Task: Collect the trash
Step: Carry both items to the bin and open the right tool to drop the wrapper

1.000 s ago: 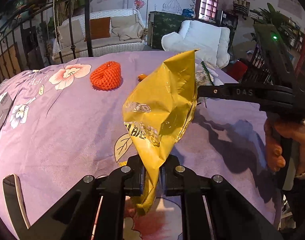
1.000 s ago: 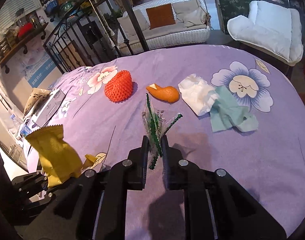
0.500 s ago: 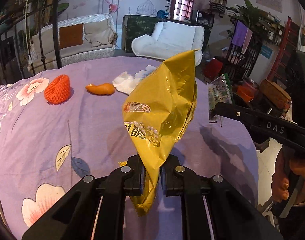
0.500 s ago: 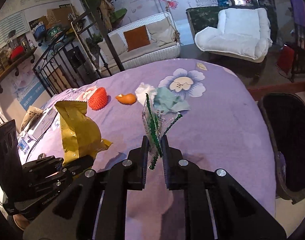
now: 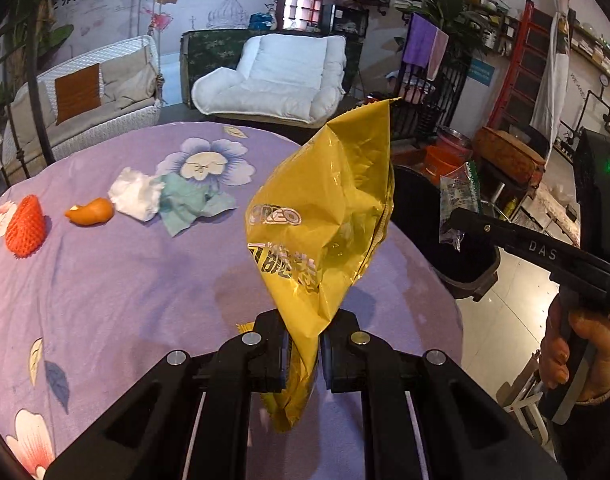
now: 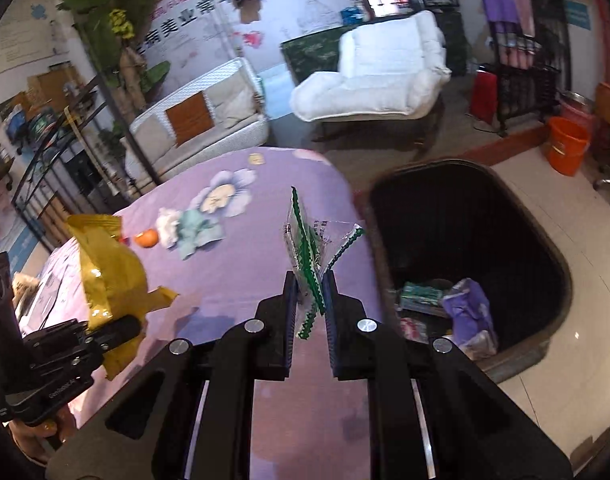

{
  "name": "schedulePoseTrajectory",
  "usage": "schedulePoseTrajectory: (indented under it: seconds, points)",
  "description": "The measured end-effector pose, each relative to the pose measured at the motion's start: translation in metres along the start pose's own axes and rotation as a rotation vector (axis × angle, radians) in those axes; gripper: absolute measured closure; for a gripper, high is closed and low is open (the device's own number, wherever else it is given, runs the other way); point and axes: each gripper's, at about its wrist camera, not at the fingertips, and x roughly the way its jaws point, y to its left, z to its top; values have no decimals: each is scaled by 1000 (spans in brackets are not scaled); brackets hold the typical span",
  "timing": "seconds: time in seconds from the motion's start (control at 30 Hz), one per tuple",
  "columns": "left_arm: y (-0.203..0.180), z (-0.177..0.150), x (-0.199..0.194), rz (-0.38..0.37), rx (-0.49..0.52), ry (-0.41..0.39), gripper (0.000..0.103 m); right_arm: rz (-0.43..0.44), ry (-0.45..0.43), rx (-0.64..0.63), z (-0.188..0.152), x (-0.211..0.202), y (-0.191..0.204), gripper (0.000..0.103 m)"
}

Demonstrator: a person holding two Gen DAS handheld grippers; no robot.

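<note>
My left gripper (image 5: 302,330) is shut on a crumpled yellow snack bag (image 5: 325,216) that stands up above the purple flowered tablecloth (image 5: 125,280). My right gripper (image 6: 309,290) is shut on a clear wrapper with green zigzag edges (image 6: 309,240), held near the table's right edge beside a black trash bin (image 6: 465,208). In the left wrist view the right gripper (image 5: 451,216) holds that wrapper (image 5: 457,196) over the bin (image 5: 433,220). The yellow bag (image 6: 105,264) and left gripper (image 6: 117,330) show at left in the right wrist view.
On the cloth lie a red foam fruit net (image 5: 25,226), an orange peel (image 5: 91,212), a white tissue (image 5: 135,196) and a pale green cloth (image 5: 189,204). The bin holds several pieces of trash (image 6: 461,312). An orange bucket (image 6: 567,144) stands on the tiled floor.
Both grippers have swung rightward across the table with their loads still gripped. The black bin has come into view, and the right gripper's wrapper now hangs at the bin's edge.
</note>
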Motion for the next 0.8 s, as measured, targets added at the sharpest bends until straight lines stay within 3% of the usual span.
schedulePoseTrajectory:
  seconds: [0.37, 0.4, 0.47, 0.53, 0.8]
  points:
    - [-46, 16, 30, -74, 72, 29, 90, -127, 58, 119, 16, 39, -87, 86]
    - [-49, 17, 32, -79, 77, 31, 90, -130, 77, 134, 17, 46, -94, 79]
    - [-57, 20, 36, -87, 91, 37, 90, -137, 104, 153, 19, 57, -104, 55]
    - [-62, 22, 40, -96, 98, 44, 90, -161, 95, 158, 18, 61, -109, 42]
    - [-84, 30, 61, -146, 91, 76, 90, -155, 43, 188, 4, 40, -110, 39]
